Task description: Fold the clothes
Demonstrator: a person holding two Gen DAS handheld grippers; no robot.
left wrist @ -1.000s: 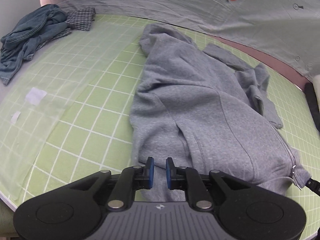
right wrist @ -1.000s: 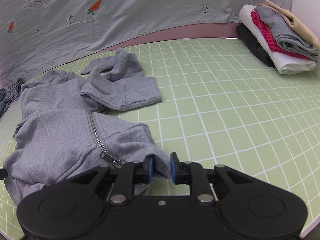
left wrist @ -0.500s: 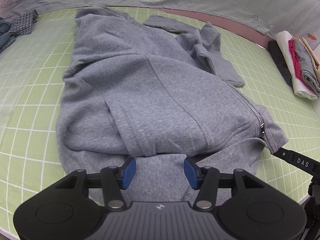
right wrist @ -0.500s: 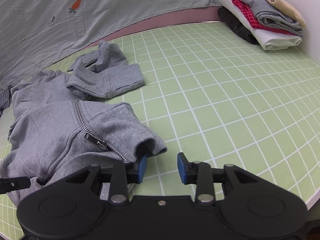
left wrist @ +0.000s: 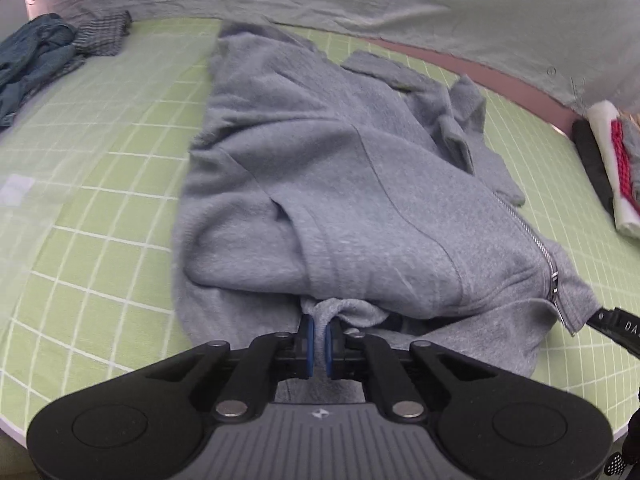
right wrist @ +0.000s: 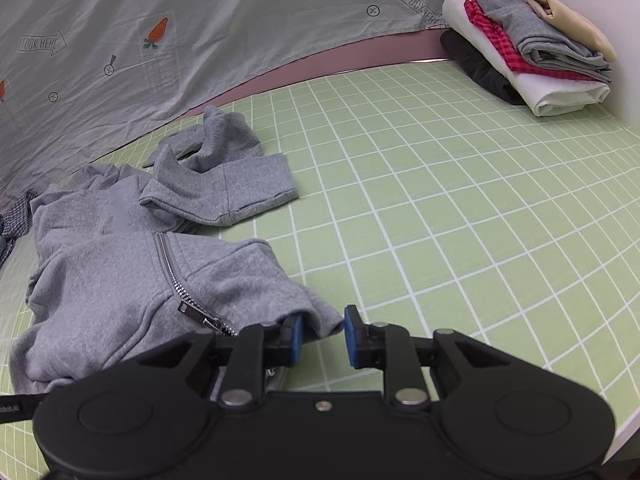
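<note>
A grey zip-up hoodie lies spread on the green grid mat, its hem toward me. It also shows in the right wrist view, with one sleeve bent off to the right. My left gripper is shut on a bunched fold of the hoodie's hem. My right gripper is open, and the hoodie's right hem corner lies between its blue pads. The zipper runs up the front.
A stack of folded clothes sits at the mat's far right corner. A heap of blue and checked clothes lies at the far left. A grey printed cloth hangs along the back.
My left gripper was open around the hem and has shut on a fold of it. My right gripper has stayed open at the hem corner.
</note>
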